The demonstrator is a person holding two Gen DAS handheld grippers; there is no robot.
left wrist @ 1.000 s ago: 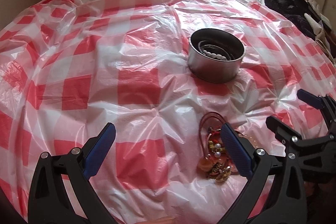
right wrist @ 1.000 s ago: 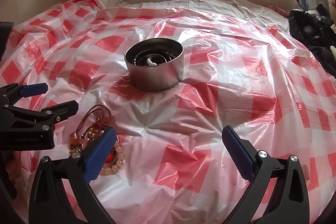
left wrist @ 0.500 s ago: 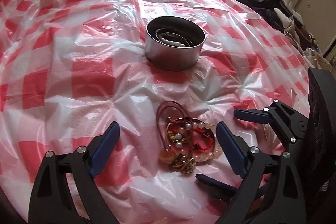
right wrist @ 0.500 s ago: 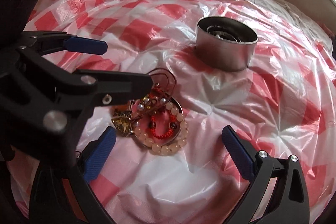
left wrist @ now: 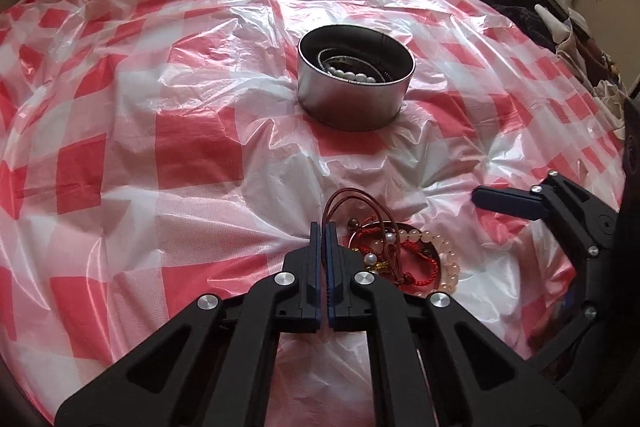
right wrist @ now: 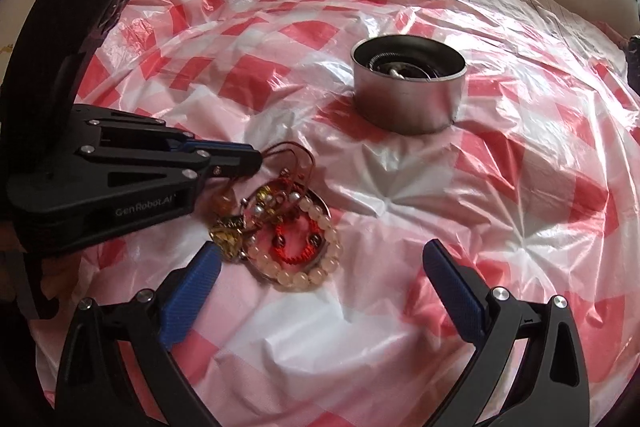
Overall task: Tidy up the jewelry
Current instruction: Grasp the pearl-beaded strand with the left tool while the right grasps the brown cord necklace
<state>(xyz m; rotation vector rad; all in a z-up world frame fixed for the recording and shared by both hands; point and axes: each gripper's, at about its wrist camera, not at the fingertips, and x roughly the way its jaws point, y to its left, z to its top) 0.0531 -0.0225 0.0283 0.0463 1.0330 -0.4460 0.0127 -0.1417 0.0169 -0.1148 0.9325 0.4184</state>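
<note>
Our left gripper (left wrist: 323,233) fingers snapped together on the brown cord (left wrist: 340,205) of the jewelry pile (right wrist: 280,227); right gripper (right wrist: 320,291) fingers stayed apart. Tin (left wrist: 354,83) transfer looked next.

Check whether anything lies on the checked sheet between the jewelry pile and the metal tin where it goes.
Nothing visible does. Only bare, wrinkled plastic sheet lies between the jewelry pile and the open metal tin, which has no lid on.

Soft daylight, glare on plastic sheet (left wrist: 240,75), fisheye-warped dark corners
</note>
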